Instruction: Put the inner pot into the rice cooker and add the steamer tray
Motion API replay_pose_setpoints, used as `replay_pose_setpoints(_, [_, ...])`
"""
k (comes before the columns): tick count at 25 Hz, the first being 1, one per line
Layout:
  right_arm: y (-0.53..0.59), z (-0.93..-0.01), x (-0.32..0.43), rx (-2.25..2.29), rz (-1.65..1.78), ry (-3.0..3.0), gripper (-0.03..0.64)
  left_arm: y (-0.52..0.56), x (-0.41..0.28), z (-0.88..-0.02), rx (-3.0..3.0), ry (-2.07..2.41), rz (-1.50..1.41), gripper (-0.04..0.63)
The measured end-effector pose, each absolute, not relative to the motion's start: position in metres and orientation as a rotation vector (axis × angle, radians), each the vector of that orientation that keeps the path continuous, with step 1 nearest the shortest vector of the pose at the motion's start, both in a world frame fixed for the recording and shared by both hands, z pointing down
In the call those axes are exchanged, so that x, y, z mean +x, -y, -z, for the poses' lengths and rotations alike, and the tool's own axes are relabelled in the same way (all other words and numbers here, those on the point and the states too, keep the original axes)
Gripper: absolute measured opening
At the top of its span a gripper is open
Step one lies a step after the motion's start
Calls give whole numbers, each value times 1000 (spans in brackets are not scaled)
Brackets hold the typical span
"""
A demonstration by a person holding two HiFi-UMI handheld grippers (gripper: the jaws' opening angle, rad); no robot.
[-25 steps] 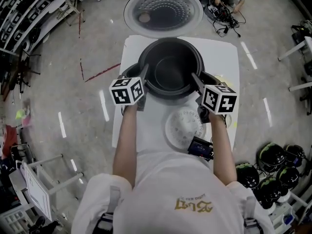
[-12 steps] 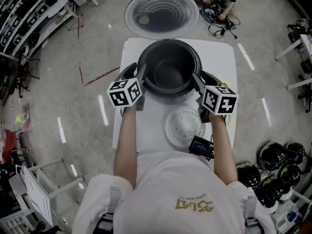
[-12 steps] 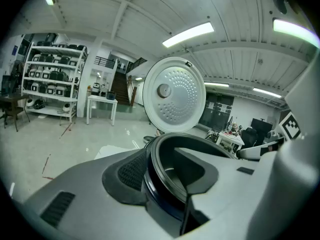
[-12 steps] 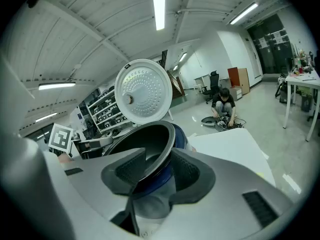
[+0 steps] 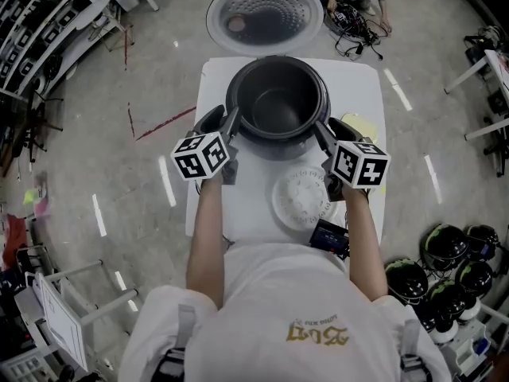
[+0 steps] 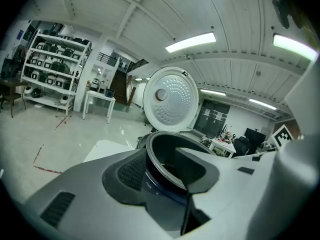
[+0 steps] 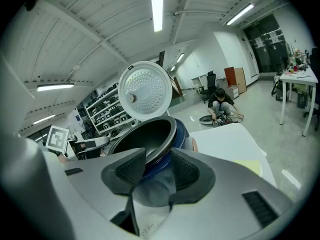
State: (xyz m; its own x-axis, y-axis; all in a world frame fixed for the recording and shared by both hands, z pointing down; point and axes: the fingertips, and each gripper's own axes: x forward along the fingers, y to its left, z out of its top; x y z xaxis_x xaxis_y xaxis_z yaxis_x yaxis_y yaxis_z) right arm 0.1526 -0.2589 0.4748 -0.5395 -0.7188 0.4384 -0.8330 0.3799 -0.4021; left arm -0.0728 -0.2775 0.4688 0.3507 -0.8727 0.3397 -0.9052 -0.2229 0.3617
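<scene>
**Inner pot (image 5: 277, 106) is down in the rice cooker (image 5: 278, 150), both tongs loose at its rim.**
The cooker stands mid-bench (image 5: 366, 94) with its lid (image 5: 265, 10) tipped open behind. The left tongs (image 5: 225, 122) and right tongs (image 5: 330, 127) flank the pot. Both have just been opening and now stand wide, rim between the pads but ungripped. The white steamer tray (image 5: 301, 200) lies flat just in front.

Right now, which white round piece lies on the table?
The steamer tray, in front of the inner pot; the lid stands open behind it.
</scene>
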Motion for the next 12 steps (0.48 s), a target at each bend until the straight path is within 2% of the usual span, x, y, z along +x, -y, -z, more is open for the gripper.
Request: replay_pose_setpoints(12, [215,-493,172,1473,-970,2402,166,234,-69,-479,2098,1481,-37,178])
